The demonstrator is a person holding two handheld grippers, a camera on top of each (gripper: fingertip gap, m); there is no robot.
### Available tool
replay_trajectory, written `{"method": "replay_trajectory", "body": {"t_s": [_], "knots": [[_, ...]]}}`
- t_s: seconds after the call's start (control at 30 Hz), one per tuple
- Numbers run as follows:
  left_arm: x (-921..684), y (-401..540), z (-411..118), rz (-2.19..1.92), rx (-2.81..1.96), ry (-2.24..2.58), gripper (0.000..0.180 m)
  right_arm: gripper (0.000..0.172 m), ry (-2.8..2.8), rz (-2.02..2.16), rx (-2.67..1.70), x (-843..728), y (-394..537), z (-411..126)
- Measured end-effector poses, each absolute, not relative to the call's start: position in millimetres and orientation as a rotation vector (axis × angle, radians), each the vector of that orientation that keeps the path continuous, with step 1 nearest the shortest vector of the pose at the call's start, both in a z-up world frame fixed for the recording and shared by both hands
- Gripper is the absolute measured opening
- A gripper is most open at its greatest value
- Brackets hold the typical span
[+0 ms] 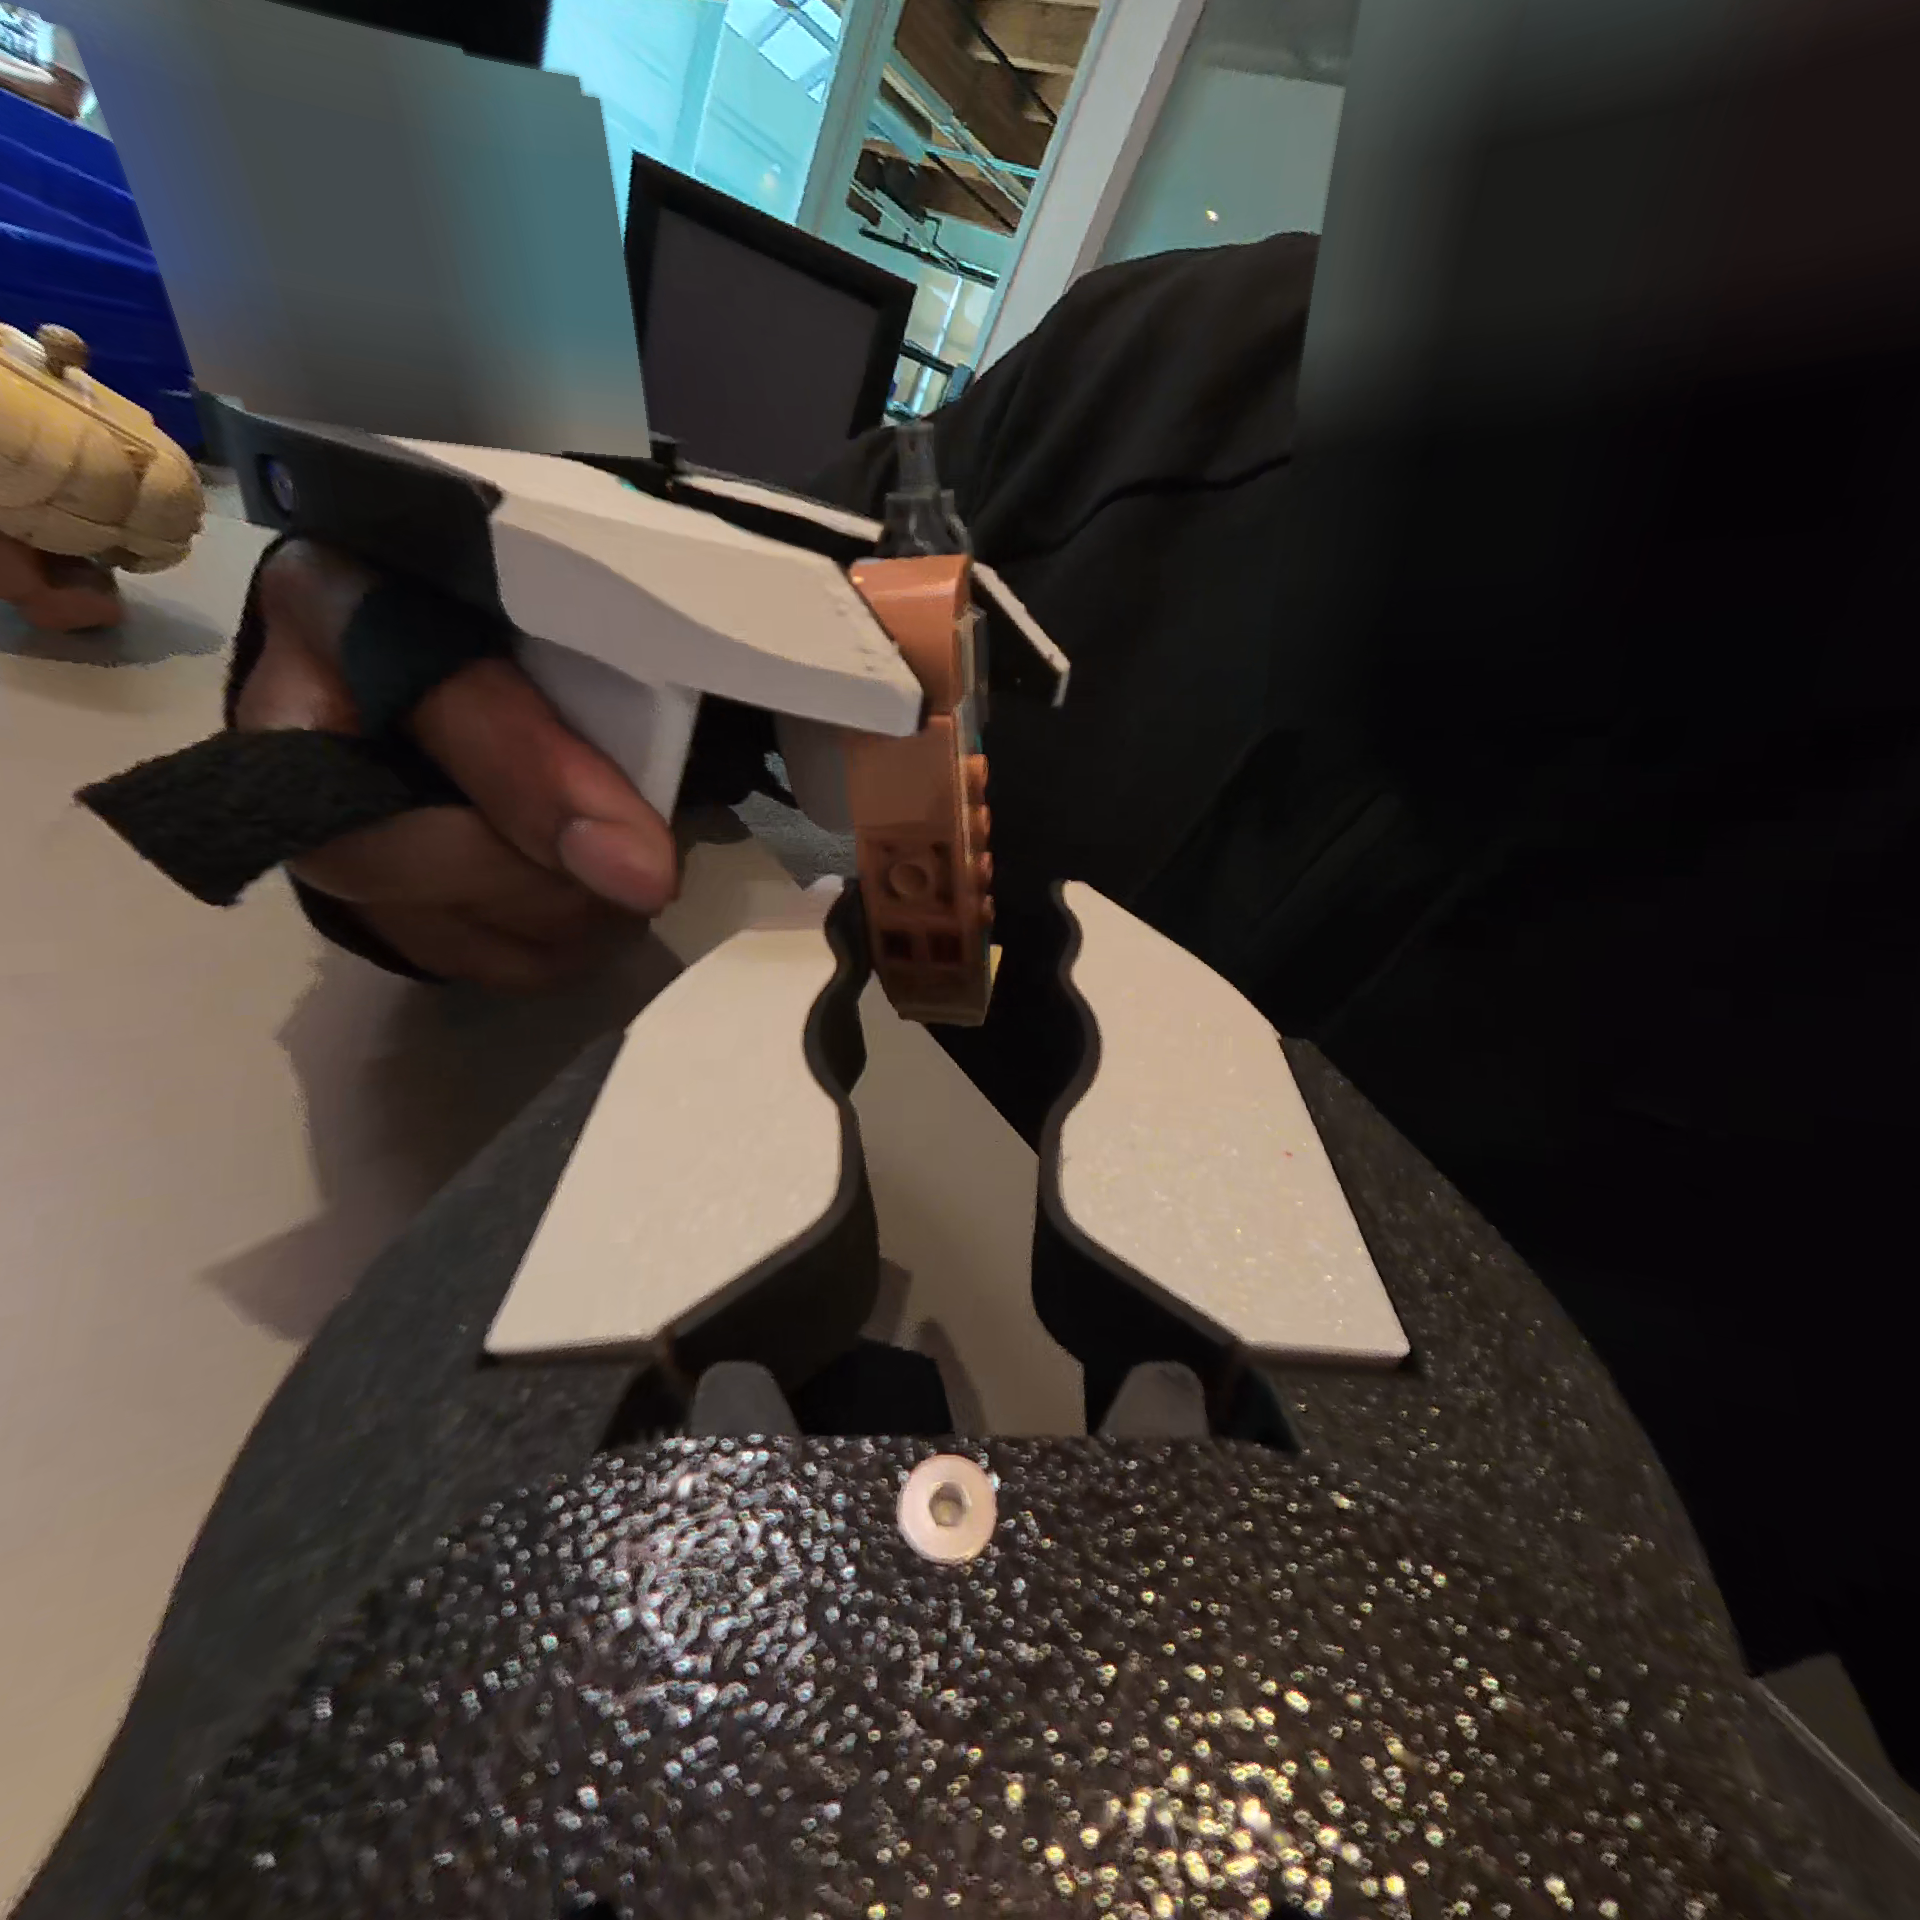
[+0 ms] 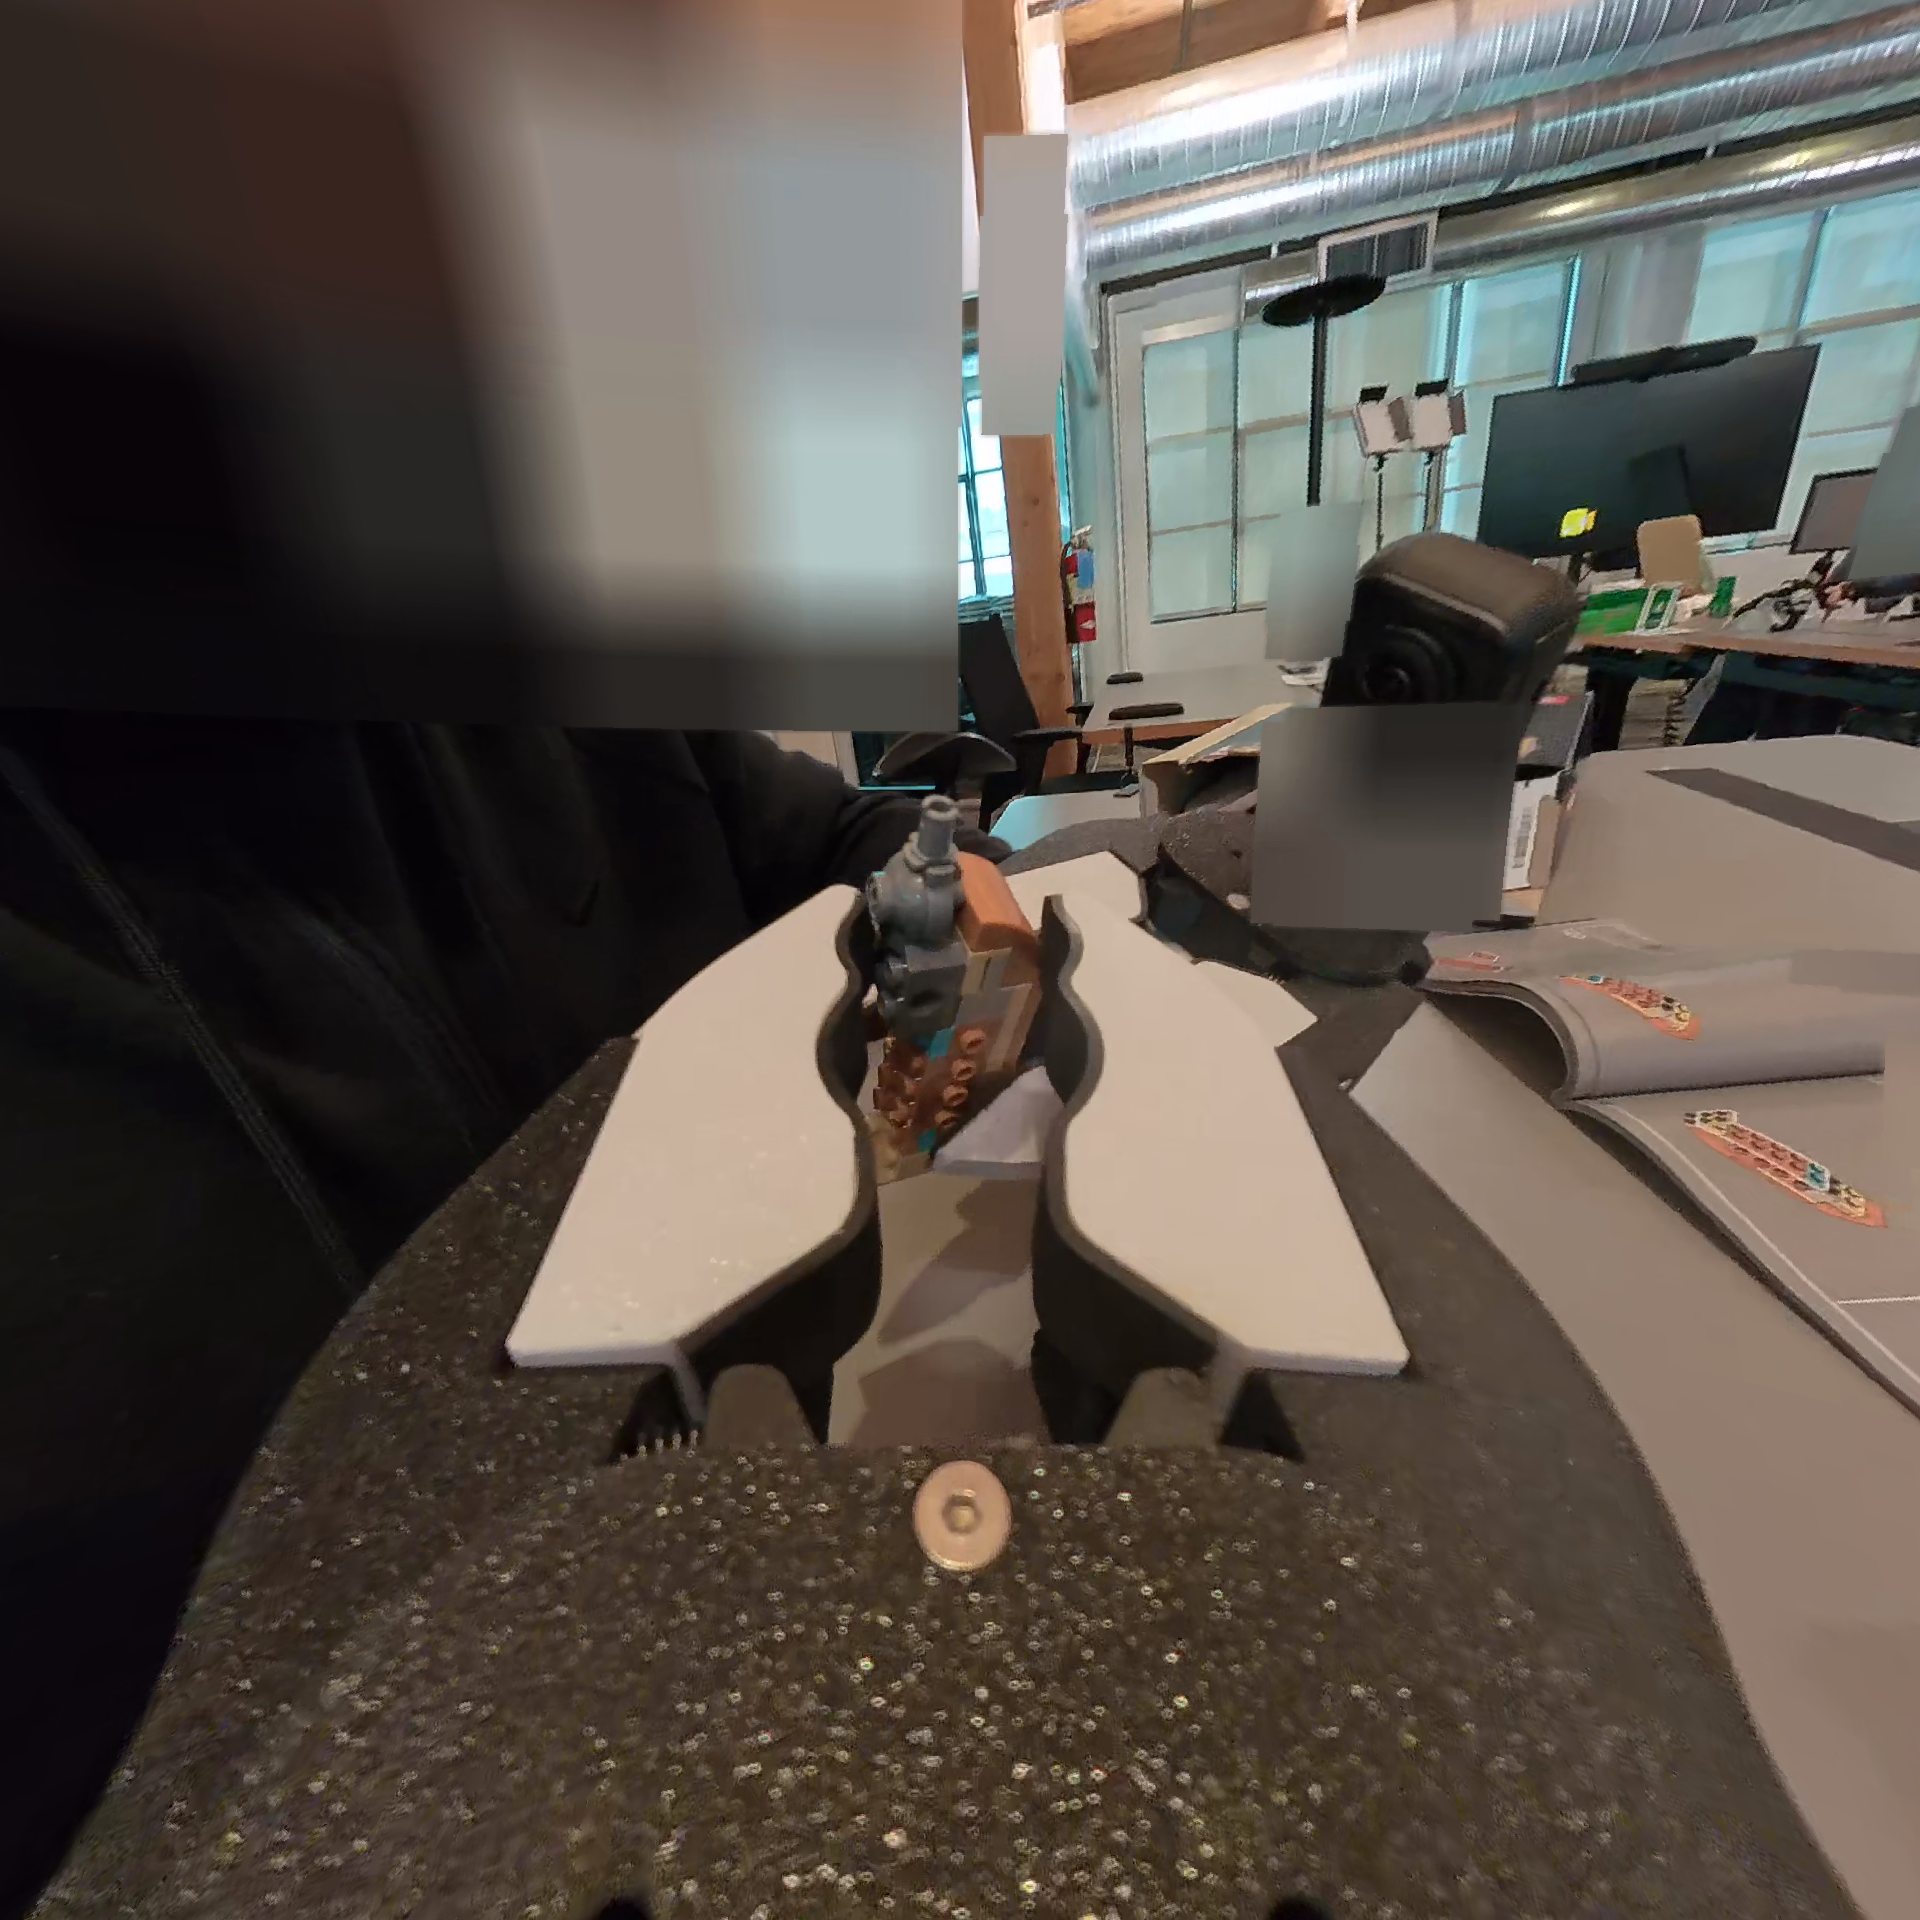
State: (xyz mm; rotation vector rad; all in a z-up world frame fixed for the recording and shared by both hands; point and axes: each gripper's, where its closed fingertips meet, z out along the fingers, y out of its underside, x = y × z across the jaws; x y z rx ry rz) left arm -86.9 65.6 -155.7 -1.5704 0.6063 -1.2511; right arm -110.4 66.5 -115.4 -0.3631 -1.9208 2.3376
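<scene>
In the right wrist view my right gripper (image 2: 956,909) is shut on an orange-brown brick assembly (image 2: 997,935) with a grey part (image 2: 914,914) at its top end. The left wrist view shows the same right gripper (image 1: 982,691), held by a hand (image 1: 499,810), gripping the assembly (image 1: 914,790) upright from the left. My left gripper (image 1: 951,904) is open. The assembly's lower end hangs between its fingertips, close to the left pad (image 1: 831,997), with a clear gap to the right pad.
An open instruction booklet (image 2: 1662,1049) lies on the grey table (image 2: 1714,831) to the right. A tan brick model (image 1: 83,468) sits at the far left, with a dark monitor (image 1: 769,353) behind. A person's dark clothing (image 1: 1455,727) fills the near side.
</scene>
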Motion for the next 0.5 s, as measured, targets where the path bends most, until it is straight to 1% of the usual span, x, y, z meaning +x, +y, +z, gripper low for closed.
{"method": "replay_trajectory", "body": {"t_s": [0.13, 0.27, 0.5], "knots": [[-82.9, 67.8, -152.6, -1.254, -1.550, 0.583, 0.033, 0.031, -1.865, 2.340, -0.338, -110.6, 67.9, -111.3], [-83.3, 73.4, -149.5, -1.254, -1.524, 0.544, 0.022, 0.031, -1.835, 2.329, -0.324, -110.8, 68.0, -110.0], [-85.0, 75.4, -147.5, -1.243, -1.504, 0.533, 0.021, 0.032, -1.835, 2.294, -0.299, -110.3, 70.1, -108.4]]}}
